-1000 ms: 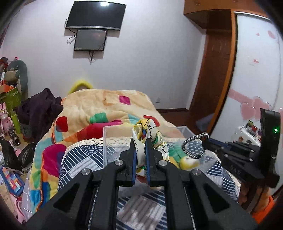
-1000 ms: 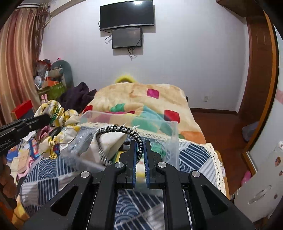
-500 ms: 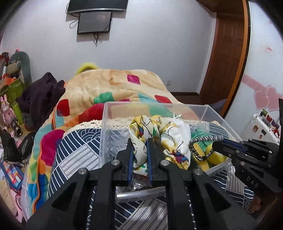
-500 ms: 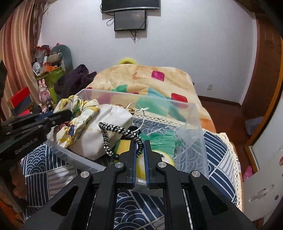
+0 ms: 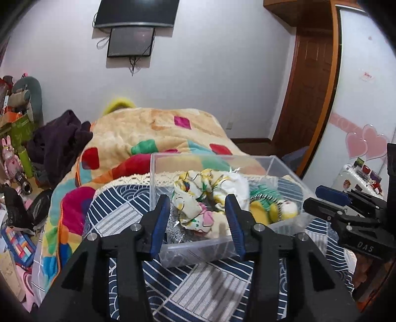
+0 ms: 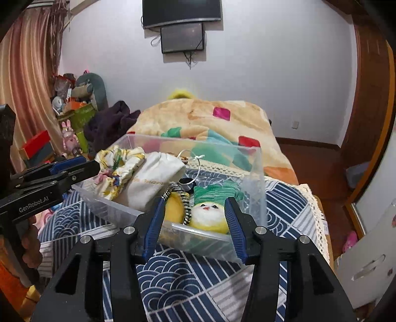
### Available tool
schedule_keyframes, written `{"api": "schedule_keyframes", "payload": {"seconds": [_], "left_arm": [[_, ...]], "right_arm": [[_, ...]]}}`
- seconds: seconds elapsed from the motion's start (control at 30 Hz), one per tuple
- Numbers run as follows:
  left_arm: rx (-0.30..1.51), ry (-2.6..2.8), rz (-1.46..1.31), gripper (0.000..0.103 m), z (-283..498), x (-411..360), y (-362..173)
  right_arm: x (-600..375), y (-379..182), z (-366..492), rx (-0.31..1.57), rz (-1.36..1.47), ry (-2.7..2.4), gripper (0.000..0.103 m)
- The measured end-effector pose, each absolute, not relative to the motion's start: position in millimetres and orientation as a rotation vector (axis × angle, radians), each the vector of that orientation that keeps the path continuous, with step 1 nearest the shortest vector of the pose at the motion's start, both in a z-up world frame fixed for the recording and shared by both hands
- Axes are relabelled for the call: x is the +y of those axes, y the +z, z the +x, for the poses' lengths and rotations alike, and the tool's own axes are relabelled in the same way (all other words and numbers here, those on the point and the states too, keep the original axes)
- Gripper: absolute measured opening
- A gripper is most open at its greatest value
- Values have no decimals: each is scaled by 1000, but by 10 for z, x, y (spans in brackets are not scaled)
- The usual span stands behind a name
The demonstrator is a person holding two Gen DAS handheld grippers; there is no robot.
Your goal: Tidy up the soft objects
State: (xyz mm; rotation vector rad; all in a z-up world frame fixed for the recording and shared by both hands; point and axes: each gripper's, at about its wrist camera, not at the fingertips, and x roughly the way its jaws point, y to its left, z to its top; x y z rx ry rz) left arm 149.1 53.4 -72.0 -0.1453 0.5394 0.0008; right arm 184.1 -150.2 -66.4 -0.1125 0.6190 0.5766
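A clear plastic bin sits on a navy patterned cloth on the bed. In it lie a yellow patterned fabric scrunchie, a white cloth pouch, a black-and-white braided cord and a yellow plush toy with a green hat. My left gripper is open and empty just in front of the scrunchie. My right gripper is open and empty at the bin's near wall, in front of the plush and the cord.
A colourful patchwork blanket covers the bed behind the bin. Dark clothes and toys pile up at the left. A wooden door and a white cabinet with pink hearts stand at the right. A TV hangs on the far wall.
Both grippers have opened. The left let go of the scrunchie and the right let go of the braided cord; both now lie in the bin. Both grippers have drawn back a little.
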Motion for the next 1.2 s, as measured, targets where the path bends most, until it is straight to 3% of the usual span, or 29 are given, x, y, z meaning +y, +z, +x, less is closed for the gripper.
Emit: {"api": "schedule_keyframes", "payload": {"seconds": [0.4,0.47,0.53,0.6,0.73,0.83,0.9,1.2], "left_arm": [[332,-45,-119,58,853,322,-15],[302,-47,-115,66,755,299,85],[269,-41,-108,75,650,272,171],[244,-39,-95,77,568,242,240],[216,-35,-97,93,447,206,322],[192,-39,-94,97,350,170,361],[180,-25,-80,102,310,131,365],[170,-16,-49,103,244,63,355]], "right_arm": [[-1712,-49,1430,406,-38,590,47],[-1739,61,1327,366,-22,595,52],[-1765,138,1249,324,-14,581,69],[-1783,185,1192,292,-7,576,78],[-1793,264,1101,248,3,576,90],[-1800,293,1054,230,21,575,103],[-1808,303,1030,217,34,574,103],[-1853,253,929,204,43,571,103]]}}
